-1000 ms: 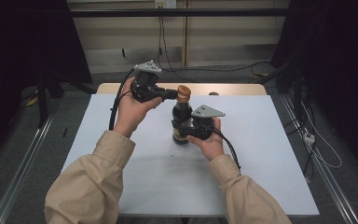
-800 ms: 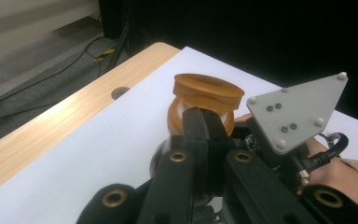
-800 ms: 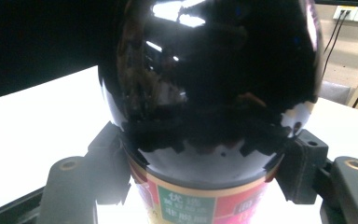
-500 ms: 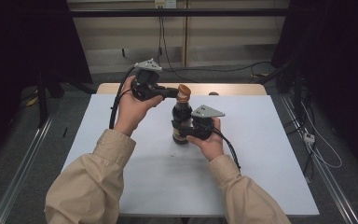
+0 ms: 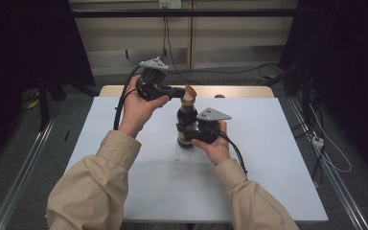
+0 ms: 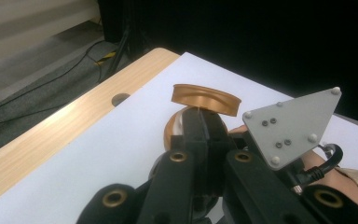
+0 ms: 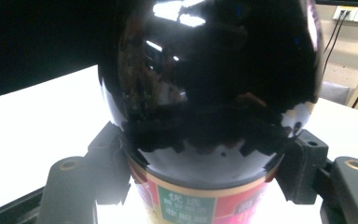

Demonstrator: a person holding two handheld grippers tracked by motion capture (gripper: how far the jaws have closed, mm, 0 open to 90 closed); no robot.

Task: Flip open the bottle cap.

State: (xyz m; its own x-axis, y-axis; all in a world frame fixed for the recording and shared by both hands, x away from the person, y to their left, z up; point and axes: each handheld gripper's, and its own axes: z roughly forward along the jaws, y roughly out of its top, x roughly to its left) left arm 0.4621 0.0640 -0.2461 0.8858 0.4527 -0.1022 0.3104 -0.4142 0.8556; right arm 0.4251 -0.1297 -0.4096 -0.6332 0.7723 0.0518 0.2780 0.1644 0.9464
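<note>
A dark glass bottle (image 5: 186, 125) with a red and green label (image 7: 200, 205) stands upright at the middle of the white table (image 5: 268, 143). My right gripper (image 5: 188, 137) is shut around the bottle's body, one jaw on each side of it in the right gripper view (image 7: 205, 163). The bottle's golden-brown cap (image 5: 188, 99) has its flip lid (image 6: 206, 98) tilted up. My left gripper (image 5: 181, 92) comes in from the left at cap height. Its jaws are shut together on the lid's edge (image 6: 200, 112). The grey plate (image 6: 293, 126) of the right gripper sits just beyond.
A wooden strip (image 5: 239, 91) with a round hole (image 6: 120, 99) runs along the table's far edge. Cables (image 5: 268, 72) lie on the floor behind, and more cables and a plug (image 5: 318, 141) lie to the right. Bare white surface surrounds the bottle.
The cap's lid has swung up from closed to tilted open, with the left gripper's tip rising slightly with it. The right gripper and bottle have stayed put.
</note>
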